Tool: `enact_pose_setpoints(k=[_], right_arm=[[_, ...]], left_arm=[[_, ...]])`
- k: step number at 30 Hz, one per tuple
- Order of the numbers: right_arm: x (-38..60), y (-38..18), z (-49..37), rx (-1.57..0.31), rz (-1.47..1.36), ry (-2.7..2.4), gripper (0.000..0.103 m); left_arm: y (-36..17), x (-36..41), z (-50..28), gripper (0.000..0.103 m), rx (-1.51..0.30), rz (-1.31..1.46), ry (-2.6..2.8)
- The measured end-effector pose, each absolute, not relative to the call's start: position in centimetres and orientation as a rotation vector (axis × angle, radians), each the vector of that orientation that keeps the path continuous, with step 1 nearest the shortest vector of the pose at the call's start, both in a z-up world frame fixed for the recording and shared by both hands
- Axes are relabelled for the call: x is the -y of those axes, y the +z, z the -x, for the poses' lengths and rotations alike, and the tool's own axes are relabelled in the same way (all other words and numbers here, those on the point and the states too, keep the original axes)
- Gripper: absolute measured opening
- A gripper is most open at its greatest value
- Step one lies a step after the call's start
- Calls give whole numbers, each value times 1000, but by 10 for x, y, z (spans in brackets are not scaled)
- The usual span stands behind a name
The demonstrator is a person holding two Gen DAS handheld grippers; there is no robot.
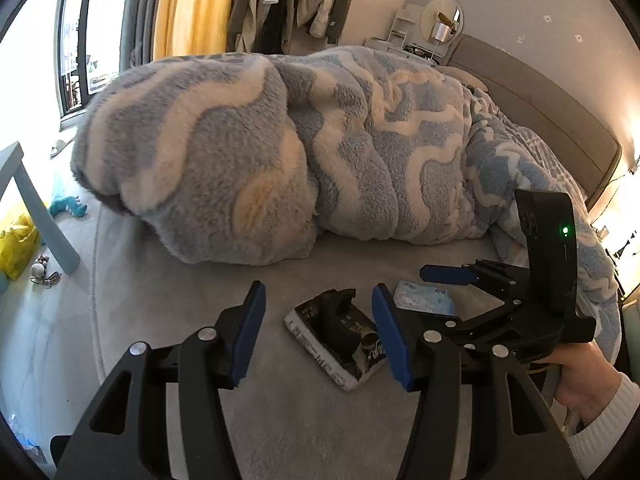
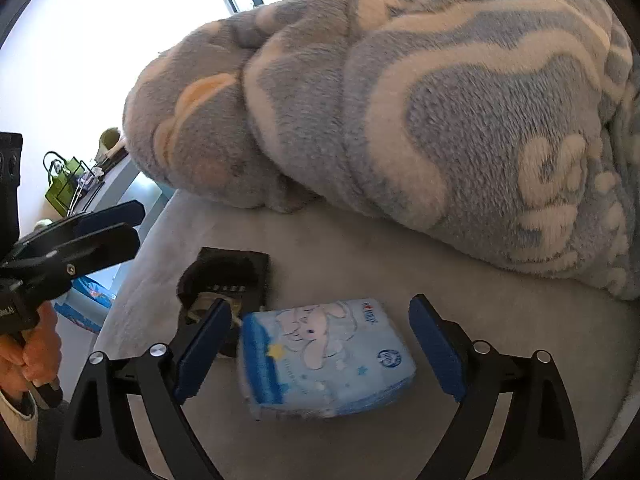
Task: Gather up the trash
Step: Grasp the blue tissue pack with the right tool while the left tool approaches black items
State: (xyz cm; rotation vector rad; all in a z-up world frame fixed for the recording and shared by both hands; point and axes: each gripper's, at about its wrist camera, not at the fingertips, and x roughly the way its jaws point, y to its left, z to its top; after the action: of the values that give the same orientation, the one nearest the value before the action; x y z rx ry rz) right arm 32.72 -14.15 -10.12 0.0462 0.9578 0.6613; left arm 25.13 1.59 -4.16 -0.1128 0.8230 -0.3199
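A torn black and white wrapper (image 1: 340,336) lies on the grey bed sheet (image 1: 180,300). My left gripper (image 1: 320,332) is open, its blue pads either side of the wrapper's near end, not touching. A light blue tissue pack (image 2: 324,356) with a cartoon print lies beside the wrapper (image 2: 228,280); it also shows in the left wrist view (image 1: 424,298). My right gripper (image 2: 320,352) is open around the tissue pack, pads apart from it. The right gripper also shows in the left wrist view (image 1: 452,292), and the left gripper in the right wrist view (image 2: 120,226).
A thick blue and cream fleece blanket (image 1: 320,140) is heaped across the bed just beyond the items. The bed's edge (image 1: 96,280) drops to a floor with a teal toy (image 1: 68,206), a yellow bag (image 1: 16,244) and a blue table leg (image 1: 44,216).
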Motion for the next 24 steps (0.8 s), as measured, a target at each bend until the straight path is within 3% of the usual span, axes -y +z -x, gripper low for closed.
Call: enact_pose_setpoints(k=[13, 15, 20, 24], right_arm=[[160, -109, -326, -1031, -89, 694, 91], [165, -112, -326, -1040, -89, 703, 81], [165, -109, -325, -1038, -80, 717, 73], [175, -99, -327, -999, -136, 701, 71]], left_arm=[[-57, 4, -271, 49, -858, 74, -369], [-61, 9, -272, 46, -870, 64, -379], [-66, 16, -274, 37, -885, 52, -396], [-69, 22, -275, 36, -891, 40, -396]])
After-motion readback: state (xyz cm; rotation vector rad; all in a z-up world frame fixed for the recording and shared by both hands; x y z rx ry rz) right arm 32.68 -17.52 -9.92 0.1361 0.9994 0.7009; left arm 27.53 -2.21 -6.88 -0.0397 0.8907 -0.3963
